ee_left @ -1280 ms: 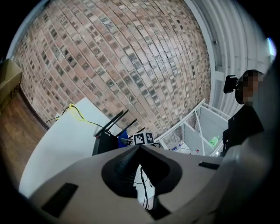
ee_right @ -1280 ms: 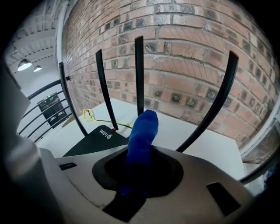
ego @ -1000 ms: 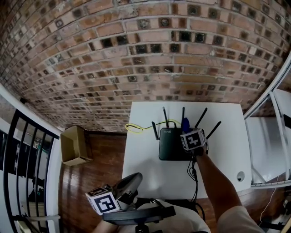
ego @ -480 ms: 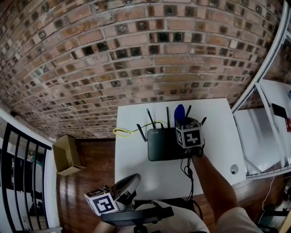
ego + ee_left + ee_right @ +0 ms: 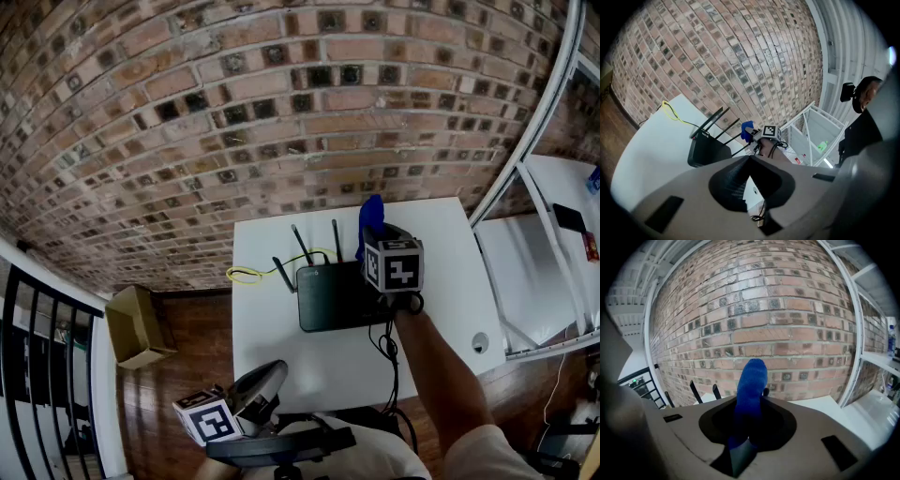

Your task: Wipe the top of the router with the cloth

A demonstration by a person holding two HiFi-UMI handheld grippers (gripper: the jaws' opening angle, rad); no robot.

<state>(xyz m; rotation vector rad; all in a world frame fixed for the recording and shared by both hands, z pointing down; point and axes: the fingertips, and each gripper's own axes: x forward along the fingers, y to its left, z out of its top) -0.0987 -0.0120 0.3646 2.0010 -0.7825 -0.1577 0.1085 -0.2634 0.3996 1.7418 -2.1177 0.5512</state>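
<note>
The black router [image 5: 333, 298] lies on the white table [image 5: 281, 347] with its antennas toward the brick wall; it also shows as the router [image 5: 708, 151] in the left gripper view. My right gripper [image 5: 377, 240] hovers over the router's back right corner, shut on a blue cloth [image 5: 371, 216]. In the right gripper view the cloth [image 5: 751, 383] sticks out of the right gripper [image 5: 742, 446] toward the wall, with antenna tips beside it. Whether the cloth touches the router is not visible. My left gripper [image 5: 267, 380] stays low at the table's near edge, shut and holding nothing.
A yellow cable [image 5: 246, 274] loops off the router's left side, and a black cable [image 5: 389, 352] runs from it to the near edge. A cardboard box [image 5: 136, 325] sits on the wooden floor at left. White shelving [image 5: 534, 272] stands to the right.
The right gripper has risen from the router's right part and moved toward the wall with the cloth. The left gripper has stayed put.
</note>
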